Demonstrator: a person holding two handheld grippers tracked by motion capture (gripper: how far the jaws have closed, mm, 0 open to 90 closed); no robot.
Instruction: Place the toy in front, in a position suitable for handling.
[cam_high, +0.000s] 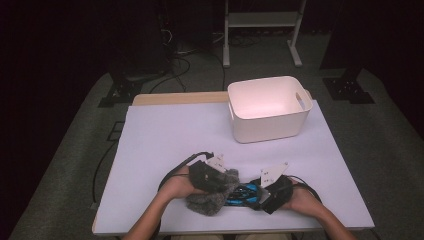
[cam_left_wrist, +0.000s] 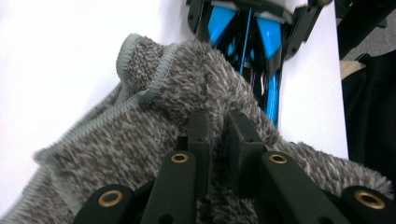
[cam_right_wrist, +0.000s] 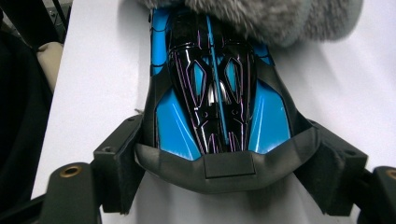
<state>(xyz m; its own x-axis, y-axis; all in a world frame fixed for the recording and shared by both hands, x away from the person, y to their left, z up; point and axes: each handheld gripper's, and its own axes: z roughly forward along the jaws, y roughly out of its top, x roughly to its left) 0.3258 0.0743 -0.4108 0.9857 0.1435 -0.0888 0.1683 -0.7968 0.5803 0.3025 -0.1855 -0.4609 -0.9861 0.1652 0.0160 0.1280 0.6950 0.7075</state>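
With the left gripper (cam_left_wrist: 217, 126) pinching the fuzzy grey cloth (cam_left_wrist: 140, 140) and the right gripper (cam_right_wrist: 219, 154) clamping the blue-and-black toy car (cam_right_wrist: 217, 93) at the table's near edge, wiping seems underway; next likely calls for rubbing along the body.

The far end of the blue toy car (cam_right_wrist: 217, 93) is covered by the grey fuzzy cloth (cam_right_wrist: 261, 16) in the right gripper view, and the cloth itself is cut off by the top edge. In the left gripper view, the cloth (cam_left_wrist: 140, 135) is cut off at the bottom edge, and the car's (cam_left_wrist: 252, 37) near part is hidden behind it.
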